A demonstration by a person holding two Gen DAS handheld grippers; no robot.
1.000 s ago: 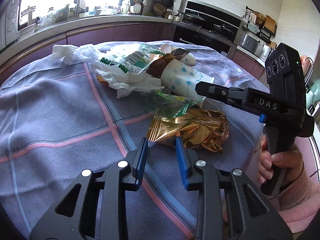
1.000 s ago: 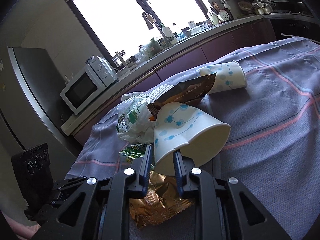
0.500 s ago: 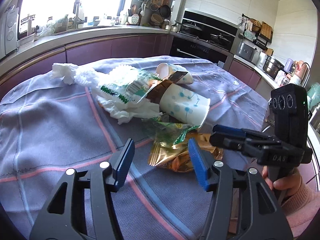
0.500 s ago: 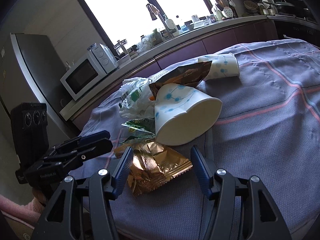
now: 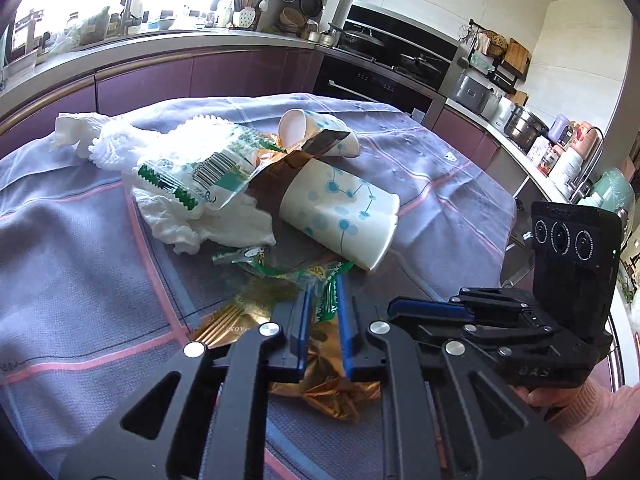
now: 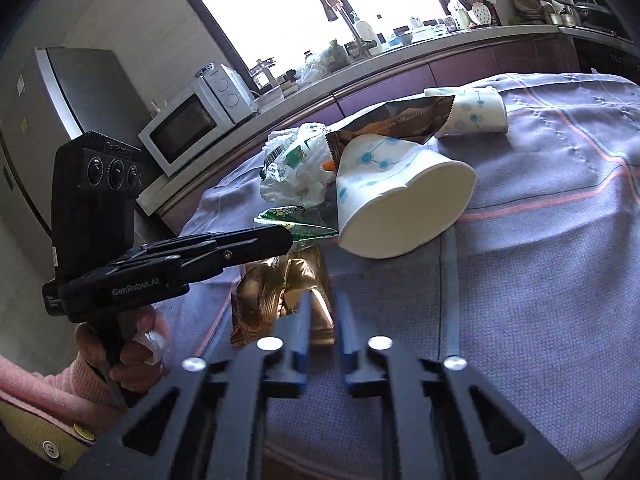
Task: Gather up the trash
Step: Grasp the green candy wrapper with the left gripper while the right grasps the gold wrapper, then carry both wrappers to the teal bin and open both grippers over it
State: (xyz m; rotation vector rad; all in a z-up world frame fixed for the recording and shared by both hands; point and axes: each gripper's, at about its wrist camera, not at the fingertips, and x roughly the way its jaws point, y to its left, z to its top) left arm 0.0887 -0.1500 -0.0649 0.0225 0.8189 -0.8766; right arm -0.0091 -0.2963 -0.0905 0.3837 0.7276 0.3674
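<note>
Trash lies heaped on the purple tablecloth [image 5: 80,260]. My left gripper [image 5: 324,286] is closing, and a green wrapper [image 5: 280,270] is pinched between its blue pads; from the right wrist its tip [image 6: 286,238] sits on that green wrapper [image 6: 296,224]. Under it lies a crumpled gold wrapper [image 5: 332,396]. My right gripper [image 6: 324,298] is shut with the near edge of the gold wrapper [image 6: 276,292] between its fingers; its tip [image 5: 394,308] comes in from the right. Behind lies a large dotted paper cup [image 5: 340,212] [image 6: 400,200] on its side.
Farther back are a brown wrapper [image 5: 304,156], a small paper cup [image 5: 304,128], a clear barcode bag [image 5: 200,164] and white tissue [image 5: 208,224]. The table drops off at its right edge [image 5: 508,220]. Kitchen counters ring the table, with a microwave [image 6: 188,124].
Both grippers opened wide, then closed. The left one advanced onto the green wrapper. The right one left the big cup's rim and dropped back to the gold wrapper.
</note>
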